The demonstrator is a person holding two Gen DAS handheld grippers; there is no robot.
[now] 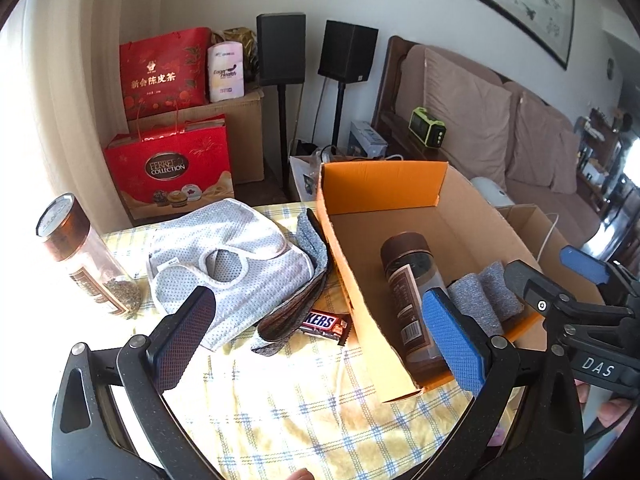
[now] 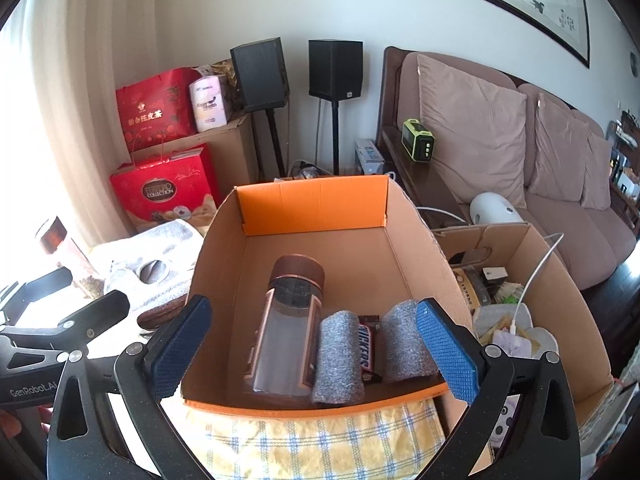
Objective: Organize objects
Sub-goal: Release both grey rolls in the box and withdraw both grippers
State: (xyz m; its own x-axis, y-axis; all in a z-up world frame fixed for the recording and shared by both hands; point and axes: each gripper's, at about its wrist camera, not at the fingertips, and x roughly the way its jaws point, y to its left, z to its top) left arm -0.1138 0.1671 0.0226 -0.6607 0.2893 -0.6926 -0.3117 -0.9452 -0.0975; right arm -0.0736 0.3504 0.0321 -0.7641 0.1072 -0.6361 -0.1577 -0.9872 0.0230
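Currently: both grippers, left and right, spread wide and empty. Box holds bottle, rolls, bar. Outstanding: Snickers on cloth beside box; pinch its long edges squarely.

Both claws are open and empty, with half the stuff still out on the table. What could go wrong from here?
1. The upright jar stands at the table's left edge; a sideways bump from the left claw could tip it off.
2. The candy bar is partly tucked under the dark cloth; a grab may drag both.
3. The box's front row already holds a jar, two rolls and a bar, so drop new items farther back.
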